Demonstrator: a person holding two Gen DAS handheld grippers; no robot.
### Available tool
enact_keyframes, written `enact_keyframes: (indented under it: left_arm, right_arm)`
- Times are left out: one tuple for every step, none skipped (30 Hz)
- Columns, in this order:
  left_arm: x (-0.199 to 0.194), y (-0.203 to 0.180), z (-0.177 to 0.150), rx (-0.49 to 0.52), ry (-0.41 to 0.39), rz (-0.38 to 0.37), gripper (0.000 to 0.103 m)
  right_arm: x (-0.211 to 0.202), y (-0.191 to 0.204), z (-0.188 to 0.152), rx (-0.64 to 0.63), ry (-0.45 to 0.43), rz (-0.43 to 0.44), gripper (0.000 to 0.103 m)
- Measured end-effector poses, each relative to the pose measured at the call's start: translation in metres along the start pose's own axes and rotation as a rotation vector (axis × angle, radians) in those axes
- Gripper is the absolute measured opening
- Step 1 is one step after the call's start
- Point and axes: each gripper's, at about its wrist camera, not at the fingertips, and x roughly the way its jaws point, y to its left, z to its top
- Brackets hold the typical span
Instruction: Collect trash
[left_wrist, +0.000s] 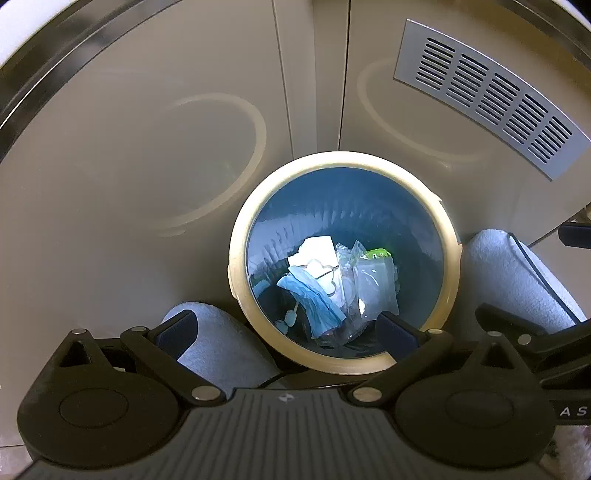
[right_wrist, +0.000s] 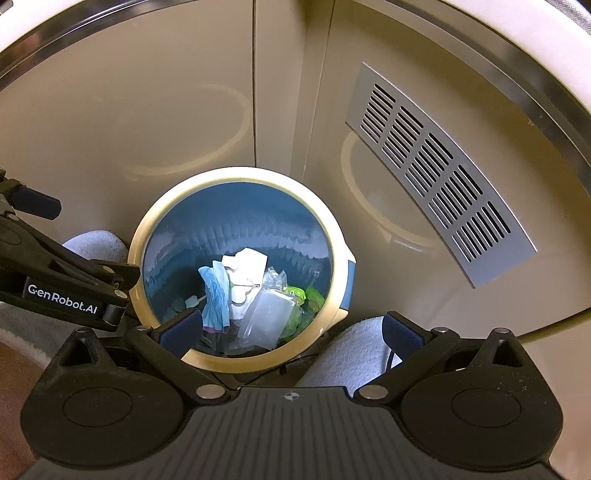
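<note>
A round trash bin (left_wrist: 236, 236) with a cream rim and blue inside stands on the floor below both grippers, its rim (right_wrist: 155, 206) also in the right wrist view. Inside lie a blue face mask (left_wrist: 314, 299), white paper (left_wrist: 314, 247), clear plastic bags (left_wrist: 373, 280) and a green wrapper (left_wrist: 378, 253). The same blue mask (right_wrist: 216, 291), clear bag (right_wrist: 266, 314) and green wrapper (right_wrist: 308, 295) show from the right wrist. My left gripper (left_wrist: 284, 332) hangs open above the bin's near rim, holding nothing. My right gripper (right_wrist: 291, 328) is open and empty over the bin's right side.
Beige cabinet panels (left_wrist: 147, 147) close in behind the bin, with a grey slotted vent (left_wrist: 491, 96) on the right panel. A person's feet in pale socks (left_wrist: 221, 339) stand on either side of the bin. The other gripper's black body (right_wrist: 62, 291) shows at the left.
</note>
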Motion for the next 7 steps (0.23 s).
enact_keyframes:
  left_arm:
    - [-0.0011, 0.0008, 0.0002, 0.000, -0.001, 0.001, 0.103]
    - [-0.0014, 0.0011, 0.0003, 0.000, -0.002, 0.001, 0.103]
    - [-0.0023, 0.0015, 0.0003, 0.000, -0.003, 0.001, 0.103]
    - [-0.0019, 0.0012, 0.0000, 0.000, -0.002, 0.002, 0.103]
    - [-0.0026, 0.0017, -0.0002, 0.000, -0.005, 0.003, 0.103]
    - [-0.0035, 0.0023, 0.0001, -0.001, -0.008, 0.003, 0.103]
    - [-0.0046, 0.0030, 0.0002, -0.002, -0.010, 0.003, 0.103]
  right_arm:
    - [0.0000, 0.0000, 0.0000, 0.000, 0.000, 0.000, 0.103]
    - [0.0000, 0.0000, -0.0002, -0.001, -0.001, -0.001, 0.103]
    - [0.0000, 0.0000, -0.0002, -0.003, -0.002, -0.001, 0.103]
    - [0.0000, -0.0002, -0.0002, -0.004, -0.003, -0.001, 0.103]
    - [-0.0006, -0.0002, -0.0002, -0.005, -0.004, 0.000, 0.103]
    - [-0.0008, -0.0002, -0.0001, -0.005, -0.004, 0.000, 0.103]
    - [-0.0012, -0.0002, 0.0001, -0.006, -0.005, 0.000, 0.103]
